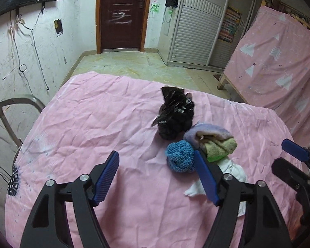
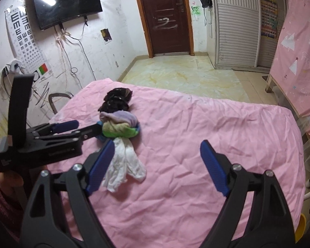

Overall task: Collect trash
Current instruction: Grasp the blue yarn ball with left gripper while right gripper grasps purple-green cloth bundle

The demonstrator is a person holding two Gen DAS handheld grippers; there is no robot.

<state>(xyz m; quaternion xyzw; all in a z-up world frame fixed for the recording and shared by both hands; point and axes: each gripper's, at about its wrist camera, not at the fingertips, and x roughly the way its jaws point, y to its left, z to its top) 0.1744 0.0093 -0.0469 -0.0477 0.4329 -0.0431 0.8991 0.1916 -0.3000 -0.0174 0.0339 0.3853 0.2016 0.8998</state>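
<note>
On the pink-sheeted table (image 1: 105, 124) lies a crumpled black plastic bag (image 1: 175, 113). Just in front of it are a blue knitted ball (image 1: 179, 158), a rolled purple and green cloth (image 1: 212, 141) and a white cloth (image 1: 235, 173). My left gripper (image 1: 157, 177) is open, and the blue ball lies just off its right fingertip, unpressed. In the right wrist view the left gripper (image 2: 87, 125) reaches in beside the cloth roll (image 2: 119, 125), with the black bag (image 2: 116, 101) behind. My right gripper (image 2: 158, 166) is open over bare sheet, and the white cloth (image 2: 124, 165) lies by its left finger.
A metal chair back (image 1: 10, 111) stands off the table's left edge. A pink-draped wooden frame (image 1: 279, 62) stands to the right. Beyond are tiled floor (image 2: 186, 76), a brown door (image 2: 165, 16) and a slatted wardrobe (image 2: 235, 26). A hand in a red sleeve (image 2: 0, 194) holds the left gripper.
</note>
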